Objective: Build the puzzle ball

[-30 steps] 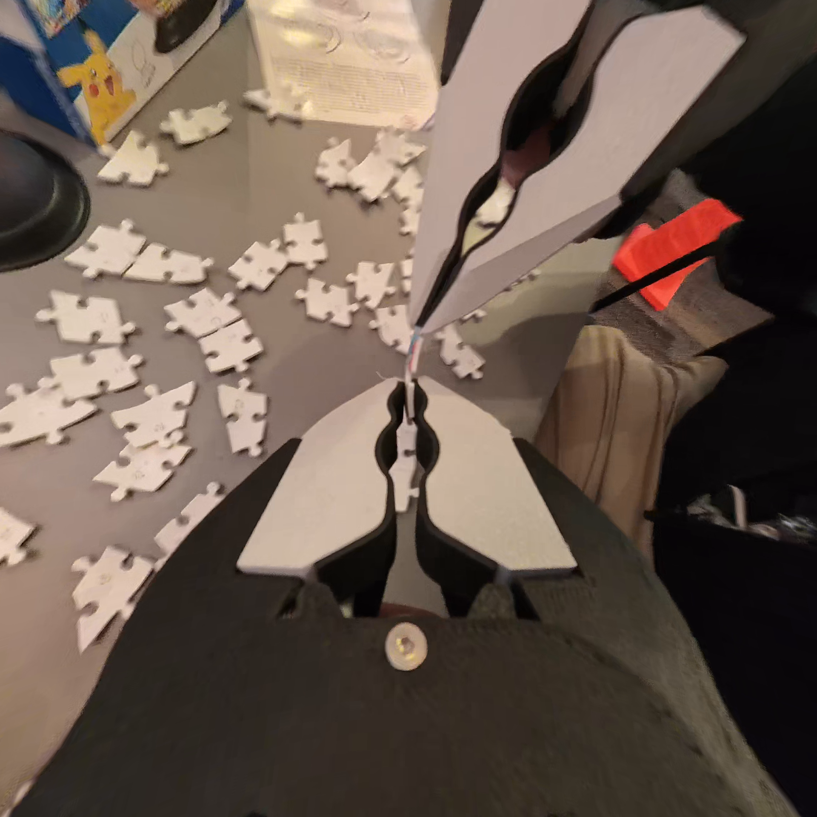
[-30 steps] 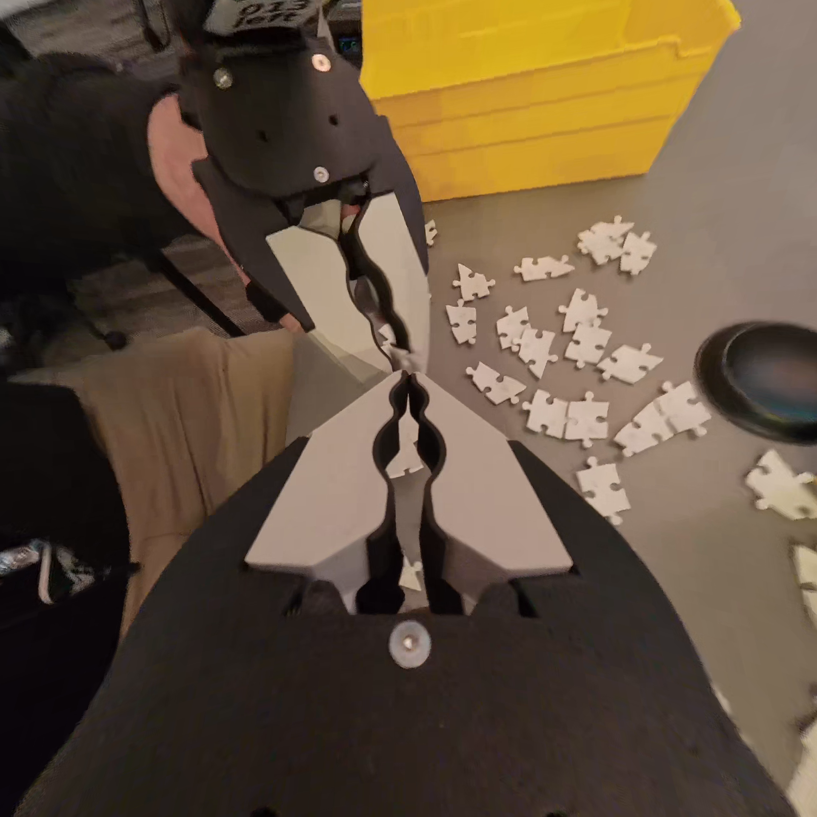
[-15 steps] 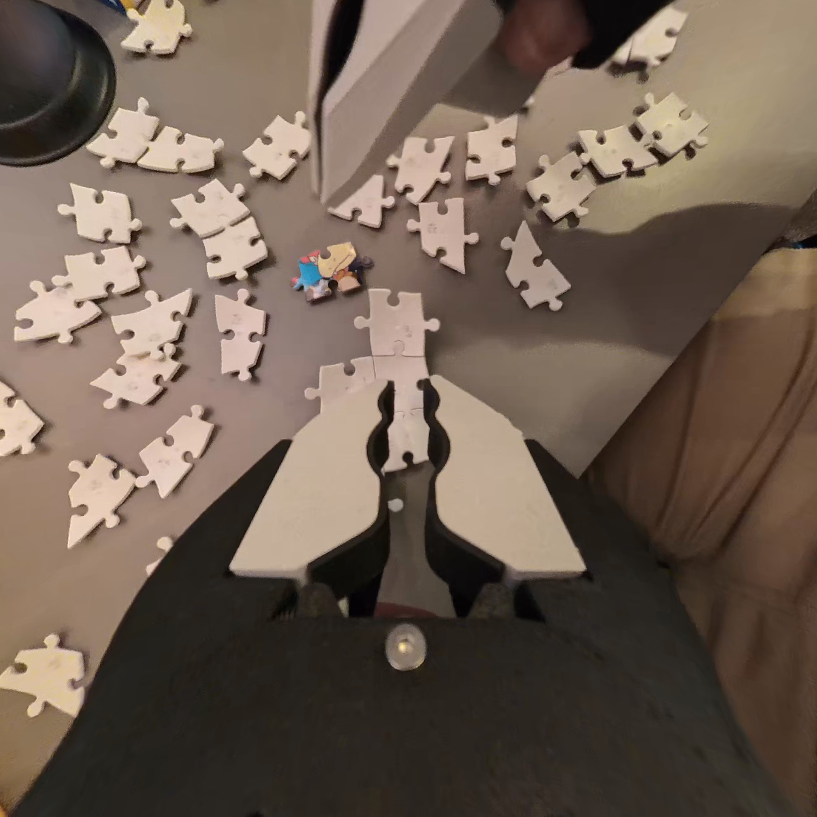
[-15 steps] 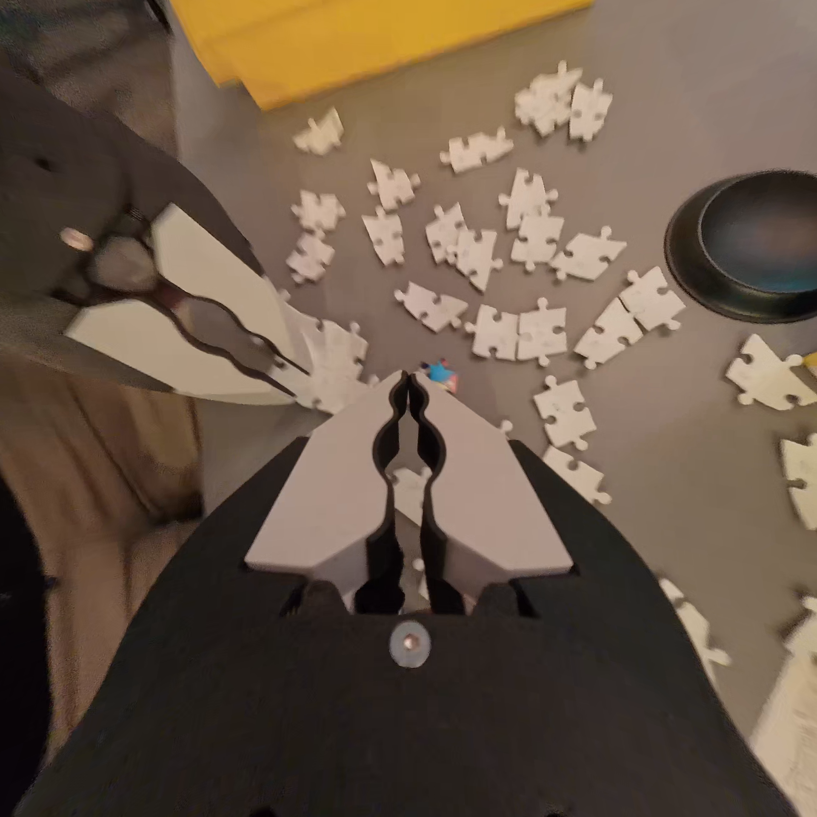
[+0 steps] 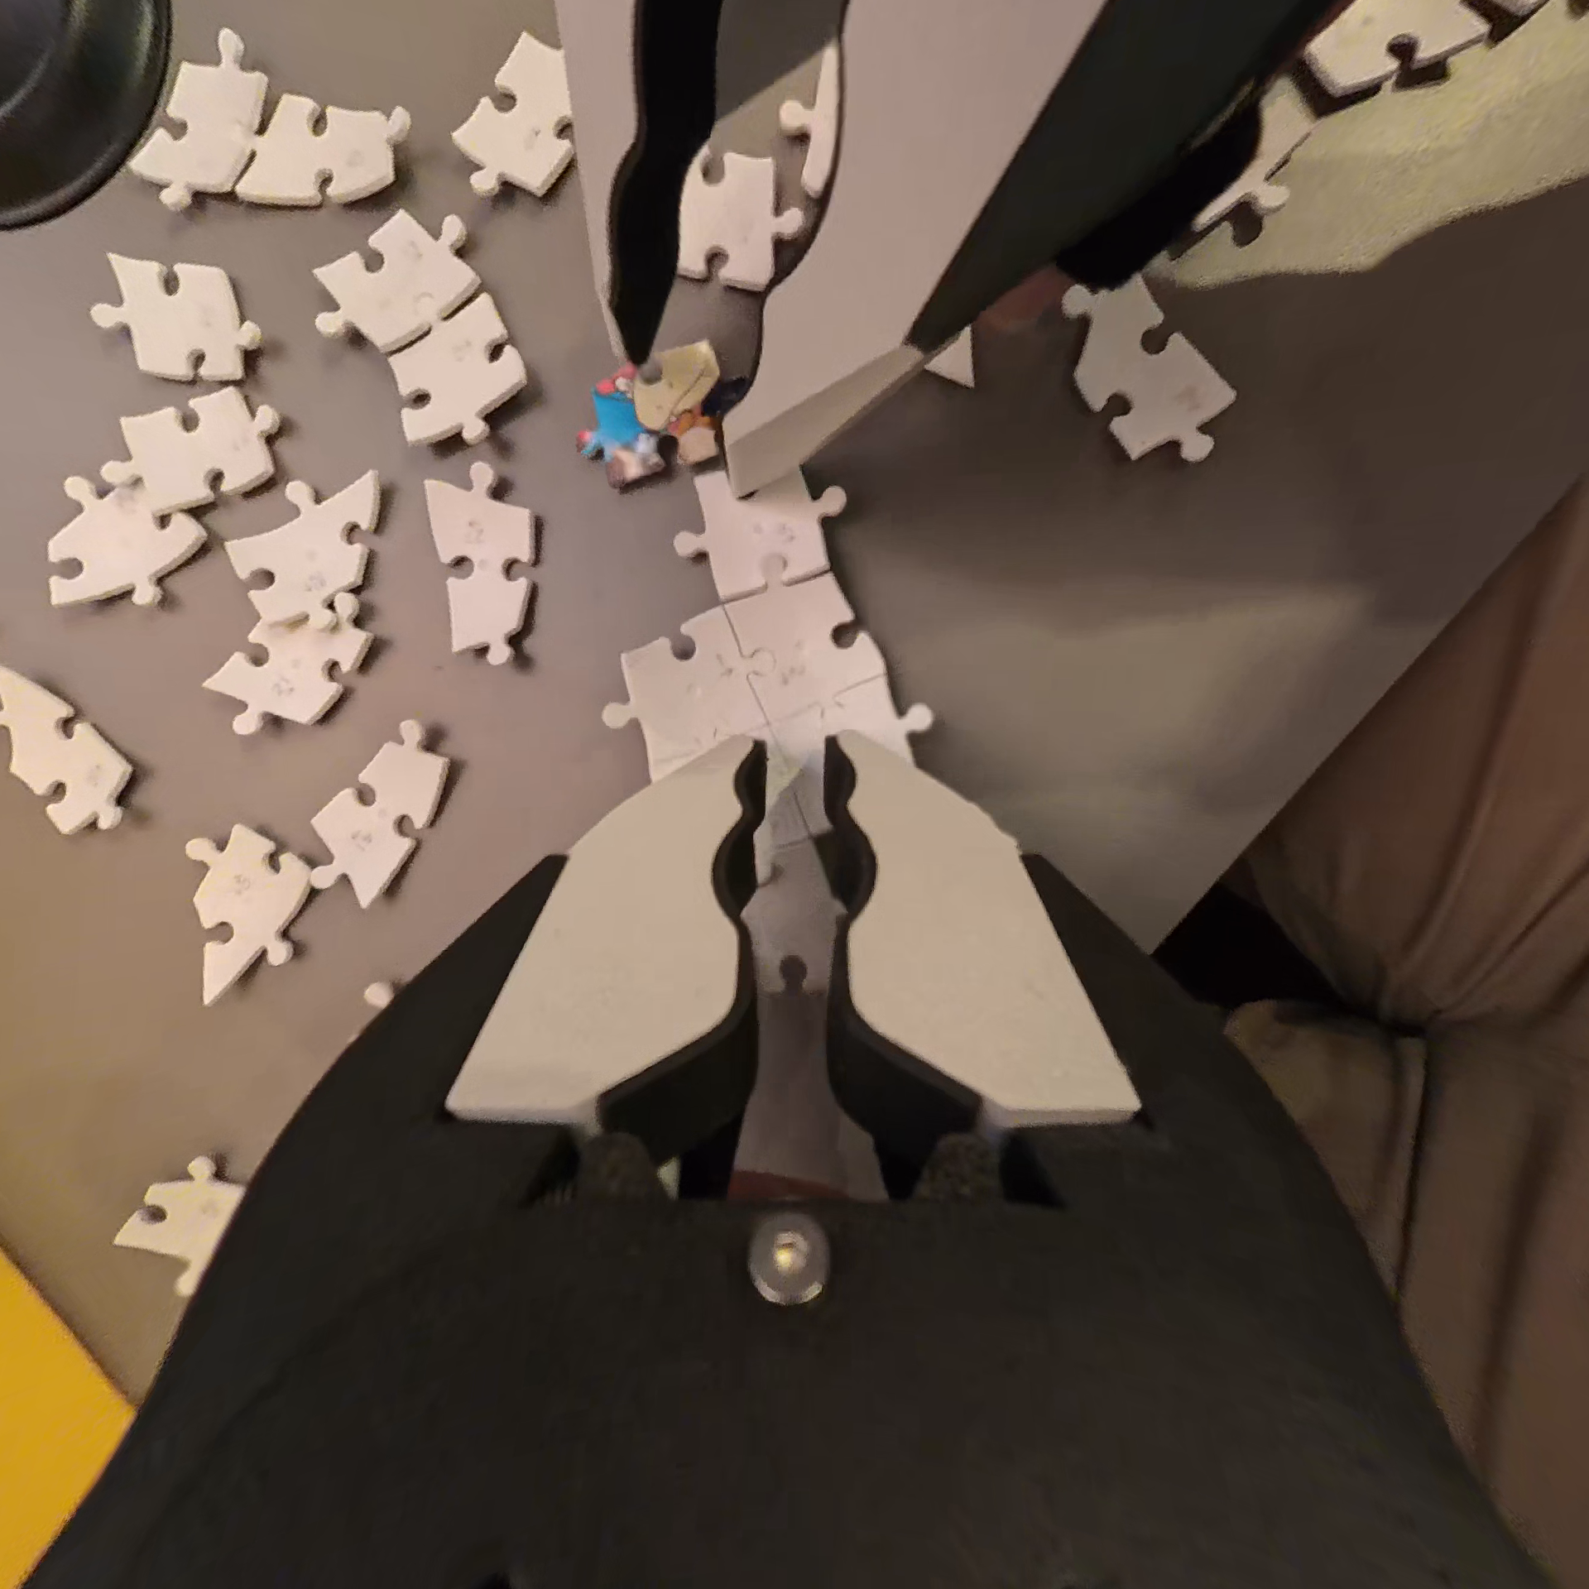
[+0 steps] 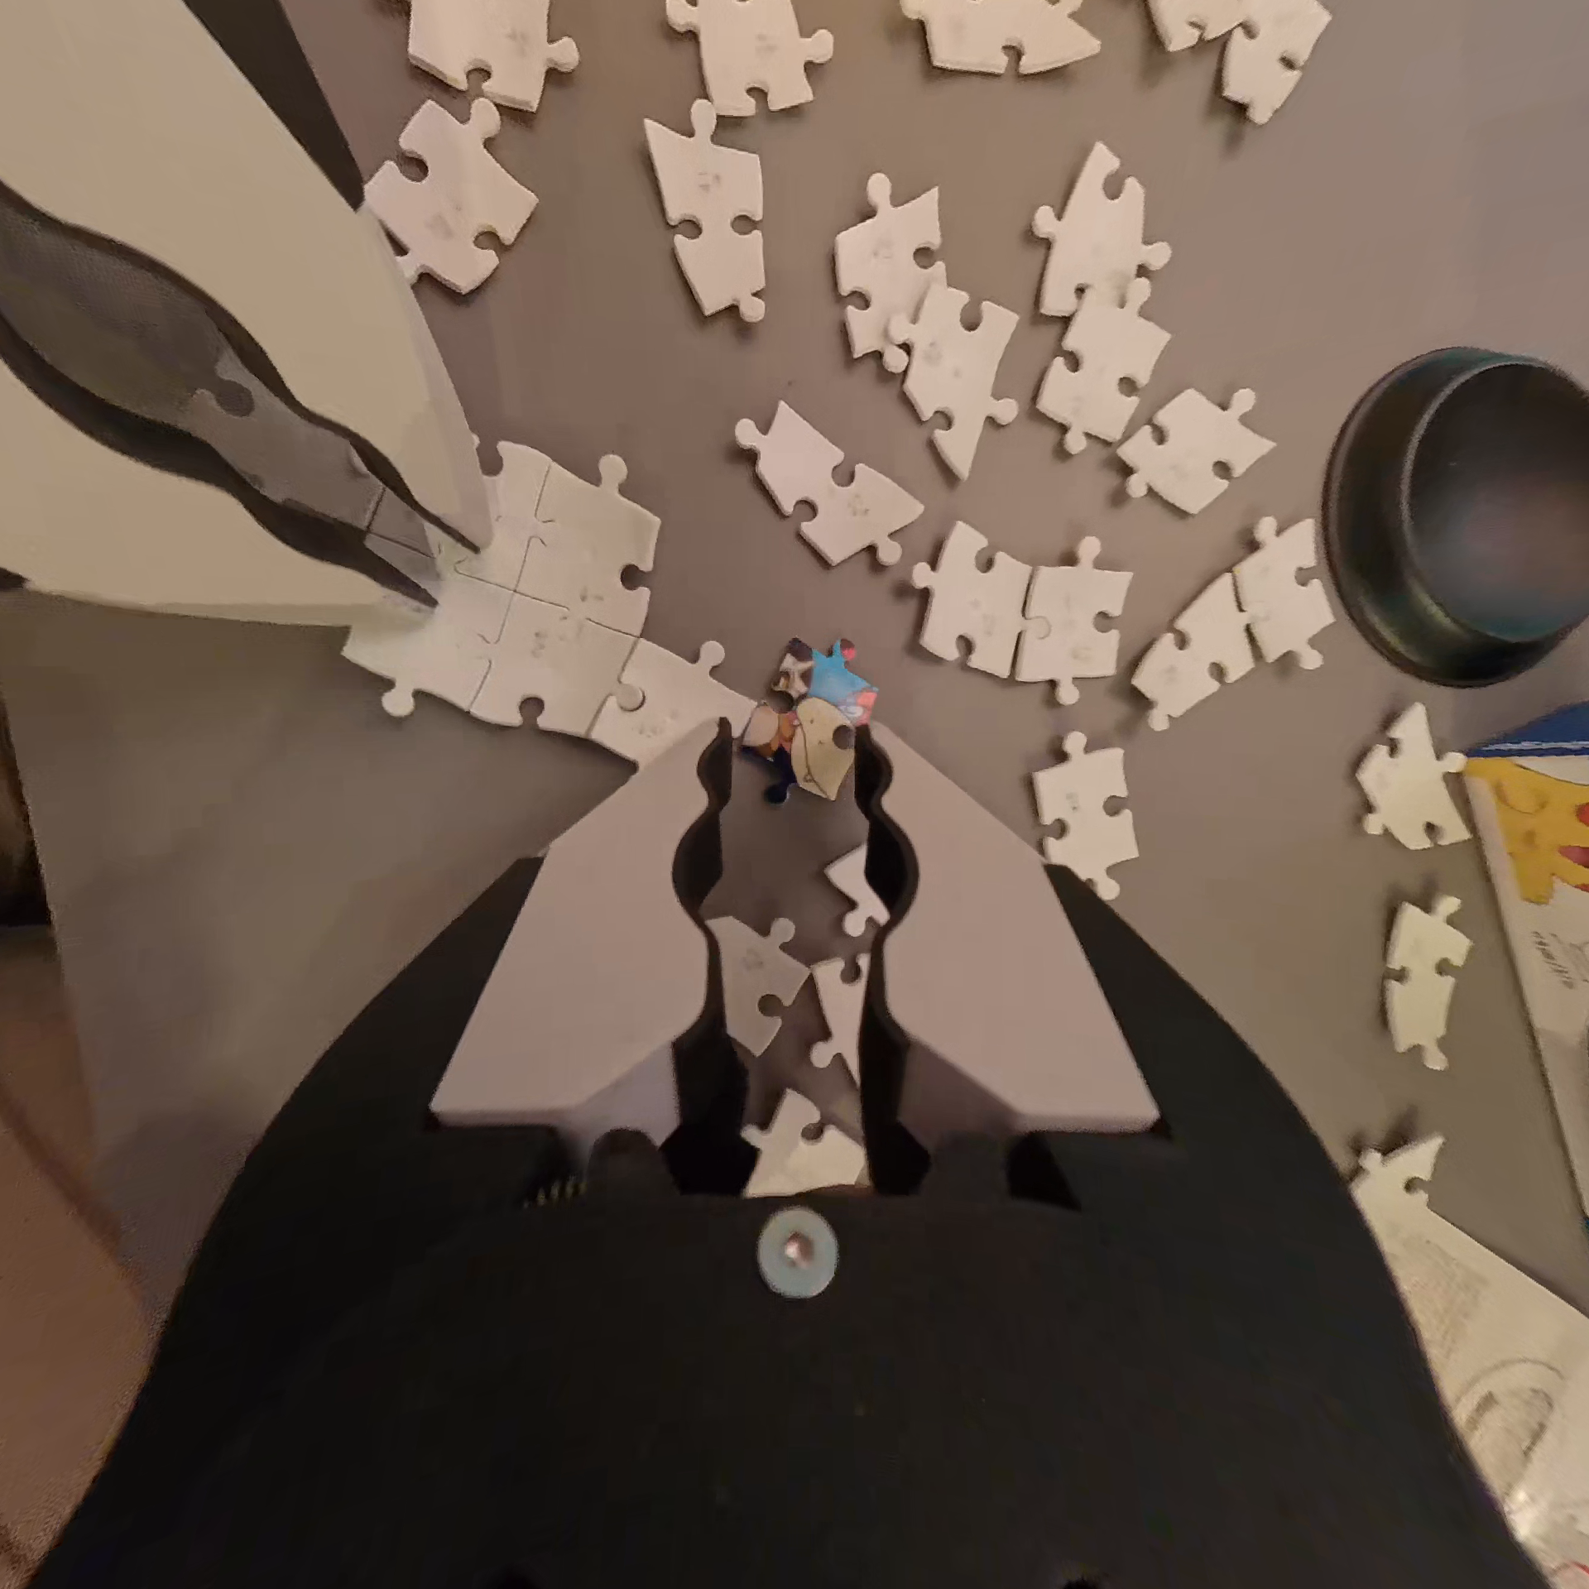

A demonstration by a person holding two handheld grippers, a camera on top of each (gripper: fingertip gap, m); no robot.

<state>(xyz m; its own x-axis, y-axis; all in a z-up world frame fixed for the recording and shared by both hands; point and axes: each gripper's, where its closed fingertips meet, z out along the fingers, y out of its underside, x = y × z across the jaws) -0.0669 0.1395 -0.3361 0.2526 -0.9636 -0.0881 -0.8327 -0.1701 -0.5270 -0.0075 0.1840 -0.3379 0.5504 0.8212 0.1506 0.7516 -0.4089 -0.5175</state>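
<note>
In the left wrist view, the left tongs (image 5: 793, 757) are hanging low over the grey surface (image 5: 1075, 619), jaws standing a little apart with nothing between them, their tips just above the near end of an assembled puzzle section (image 5: 765, 619) lying white side up. Beyond it, a small coloured piece (image 5: 658, 408) is lying face up. The right tongs (image 5: 692, 413) are reaching down from the top, jaws apart, one tip on either side of that coloured piece. Loose white pieces (image 5: 469, 352) are lying scattered to the left, and a black round dish (image 5: 60, 95) is sitting at the upper left corner.

In the right wrist view, the right tongs (image 6: 795, 731) are standing open and empty, tips flanking the coloured piece (image 6: 812, 714) on the surface (image 6: 258, 817). The joined section (image 6: 550, 602) is lying just left of it, with the left tongs (image 6: 443, 572) pressing near its far edge. White pieces (image 6: 1023, 610) are spreading across the upper half; the black dish (image 6: 1462, 524) is sitting at the right, and printed paper (image 6: 1539, 903) is lying along the right edge.
</note>
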